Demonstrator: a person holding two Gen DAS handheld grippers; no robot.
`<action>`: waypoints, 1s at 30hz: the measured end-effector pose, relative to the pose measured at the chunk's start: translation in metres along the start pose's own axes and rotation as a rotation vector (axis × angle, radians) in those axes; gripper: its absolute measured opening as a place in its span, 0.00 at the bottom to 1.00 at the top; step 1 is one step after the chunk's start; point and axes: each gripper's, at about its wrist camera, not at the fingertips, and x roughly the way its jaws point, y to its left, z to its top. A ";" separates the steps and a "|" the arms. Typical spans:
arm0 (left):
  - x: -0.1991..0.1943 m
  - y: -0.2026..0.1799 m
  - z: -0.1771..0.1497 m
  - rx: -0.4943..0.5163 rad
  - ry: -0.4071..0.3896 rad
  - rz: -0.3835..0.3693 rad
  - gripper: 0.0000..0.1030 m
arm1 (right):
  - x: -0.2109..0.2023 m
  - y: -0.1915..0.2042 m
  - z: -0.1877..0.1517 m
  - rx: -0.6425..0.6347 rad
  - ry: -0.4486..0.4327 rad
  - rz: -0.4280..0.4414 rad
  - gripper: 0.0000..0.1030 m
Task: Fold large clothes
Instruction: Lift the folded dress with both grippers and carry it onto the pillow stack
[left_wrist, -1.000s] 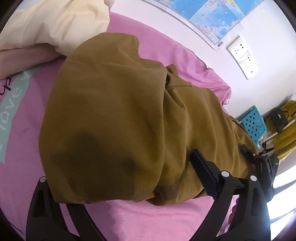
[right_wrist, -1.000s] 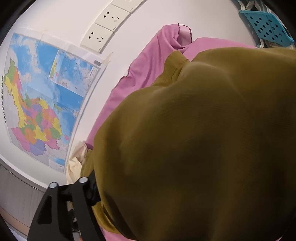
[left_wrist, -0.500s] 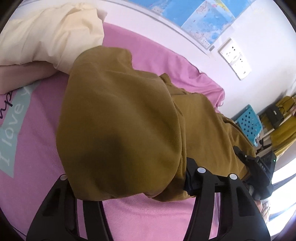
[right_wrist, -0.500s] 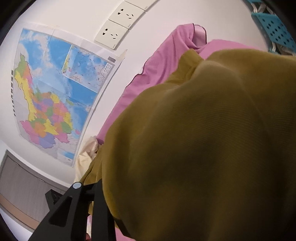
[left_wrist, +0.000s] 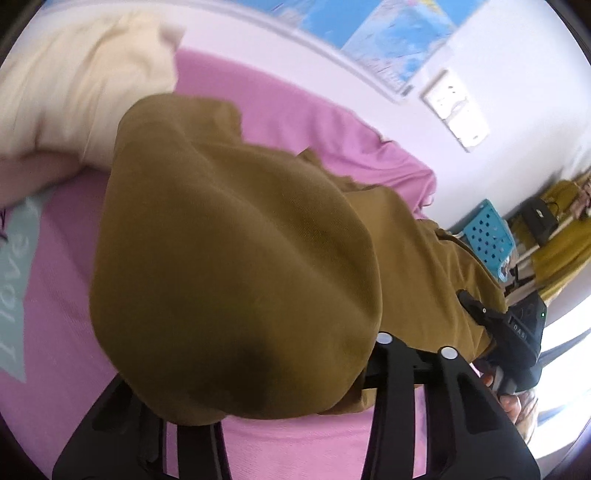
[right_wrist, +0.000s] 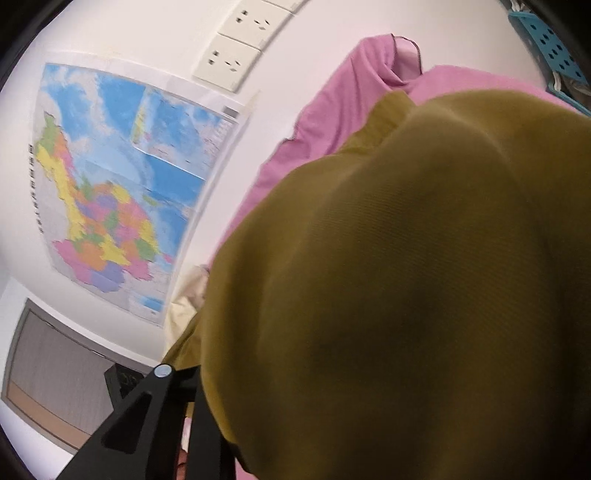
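A large mustard-brown garment (left_wrist: 236, 258) lies spread over the pink bed (left_wrist: 55, 369). Its near edge bulges up between the fingers of my left gripper (left_wrist: 258, 391). Those jaws are closing and press into the bunched cloth, which hides the left fingertip. In the right wrist view the same garment (right_wrist: 406, 277) fills most of the frame and drapes over my right gripper (right_wrist: 295, 424). That gripper's jaws are closing on the fold; only its left finger (right_wrist: 166, 384) shows. The right gripper (left_wrist: 476, 310) also appears at the garment's far side, with a hand behind it.
A cream pillow (left_wrist: 74, 81) lies at the head of the bed. On the white wall hang a map (right_wrist: 118, 184) and sockets (right_wrist: 236, 51). A blue perforated basket (left_wrist: 487, 236) and yellow items (left_wrist: 565, 251) stand past the bed's end.
Both pairs of fingers have drawn together around the garment's edge. The cloth has bunched and risen toward the cameras, covering more of each view.
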 end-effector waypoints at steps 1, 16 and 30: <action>-0.003 -0.005 0.004 0.013 -0.006 -0.002 0.36 | -0.003 0.003 0.001 -0.004 -0.008 0.012 0.21; -0.067 -0.056 0.068 0.165 -0.117 -0.084 0.31 | -0.054 0.106 0.036 -0.231 -0.131 0.122 0.18; -0.225 -0.009 0.163 0.207 -0.464 0.104 0.31 | 0.060 0.266 0.062 -0.416 -0.060 0.397 0.18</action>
